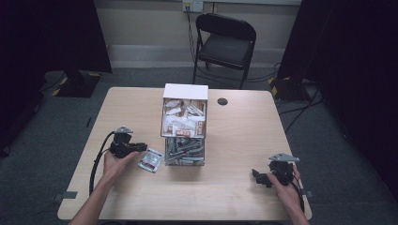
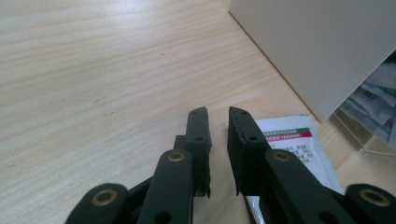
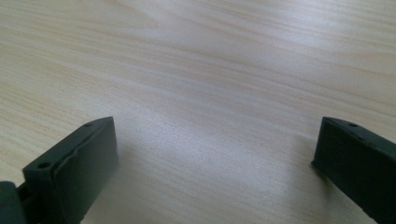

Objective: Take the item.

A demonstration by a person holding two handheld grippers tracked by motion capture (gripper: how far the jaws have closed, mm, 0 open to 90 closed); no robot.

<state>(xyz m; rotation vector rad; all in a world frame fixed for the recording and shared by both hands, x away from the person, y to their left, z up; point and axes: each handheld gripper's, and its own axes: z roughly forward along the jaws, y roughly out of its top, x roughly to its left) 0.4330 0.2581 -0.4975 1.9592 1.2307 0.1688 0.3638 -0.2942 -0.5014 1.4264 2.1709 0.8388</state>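
Note:
A small white sachet (image 1: 150, 161) with a red and green label lies flat on the wooden table (image 1: 234, 140), just left of a dispenser box (image 1: 184, 117). My left gripper (image 1: 141, 146) rests by the sachet's left side. In the left gripper view its jaws (image 2: 218, 114) stand a narrow gap apart with bare wood between them, and the sachet (image 2: 299, 140) lies beside and under the right-hand finger. The box's white wall (image 2: 317, 46) rises just beyond. My right gripper (image 1: 257, 177) sits near the table's front right, open wide (image 3: 215, 144) over bare wood.
The box holds several sachets in its upper part and grey packets in a clear lower tray (image 1: 184, 152). A dark cable hole (image 1: 222, 101) sits right of the box. A black folding chair (image 1: 225, 42) stands behind the table.

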